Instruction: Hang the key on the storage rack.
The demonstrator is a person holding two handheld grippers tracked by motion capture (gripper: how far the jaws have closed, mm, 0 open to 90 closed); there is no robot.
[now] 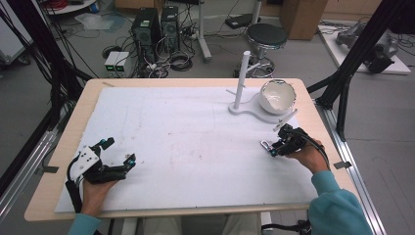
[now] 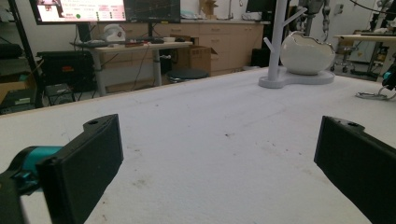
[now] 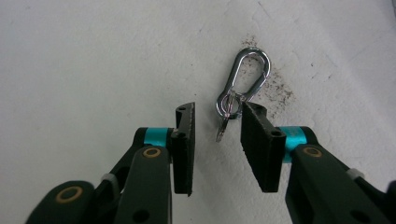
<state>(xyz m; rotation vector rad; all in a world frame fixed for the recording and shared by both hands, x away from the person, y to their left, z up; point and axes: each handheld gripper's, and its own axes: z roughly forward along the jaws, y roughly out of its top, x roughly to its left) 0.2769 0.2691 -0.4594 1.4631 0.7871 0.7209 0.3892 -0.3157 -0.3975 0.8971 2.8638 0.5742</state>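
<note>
The high view looks forward and down from above the person's side, taking in the whole white-covered table (image 1: 186, 142) and the lab floor beyond.

The left gripper view sits low, just above the table surface (image 2: 224, 154), facing level across it toward the white stand (image 2: 275, 42) and bowl (image 2: 306, 53) — both also seen at the far right of the high view, stand (image 1: 242, 83) and bowl (image 1: 278, 96).

The right gripper view looks steeply down, very near the surface (image 3: 93, 60) — close on a carabiner (image 3: 246, 77), which appears small in the high view (image 1: 265, 145).
</note>
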